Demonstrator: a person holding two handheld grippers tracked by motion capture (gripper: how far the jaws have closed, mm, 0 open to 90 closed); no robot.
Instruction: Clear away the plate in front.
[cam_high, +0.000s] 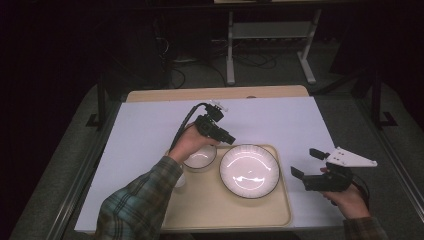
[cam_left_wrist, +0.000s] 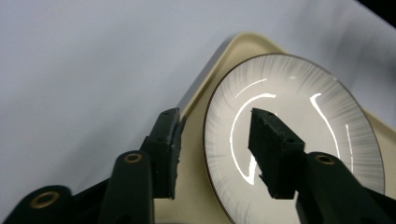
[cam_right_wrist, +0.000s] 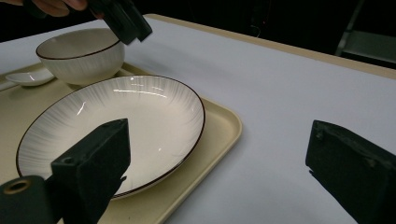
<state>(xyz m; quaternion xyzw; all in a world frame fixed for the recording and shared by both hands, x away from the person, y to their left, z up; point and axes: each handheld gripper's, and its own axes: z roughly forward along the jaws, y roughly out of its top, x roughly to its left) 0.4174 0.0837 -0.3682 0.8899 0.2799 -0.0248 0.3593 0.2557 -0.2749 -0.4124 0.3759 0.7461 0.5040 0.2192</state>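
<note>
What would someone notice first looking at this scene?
Probably the large white plate gleaming in the middle of the beige tray, with a small bowl beside it on the tray. Next, the left gripper hovering above the bowl, jaws open and empty, and the right gripper waiting open off the tray.

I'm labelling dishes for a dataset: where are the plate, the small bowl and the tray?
plate (cam_high: 249, 171), high view, centre of its well.
small bowl (cam_right_wrist: 77, 58), right gripper view, outer wall.
tray (cam_high: 280, 212), high view, bare corner by its rim.

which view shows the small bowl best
The right gripper view: the small bowl shows whole in profile on the tray, beside the plate. In the high view the left hand partly covers the bowl.
</note>
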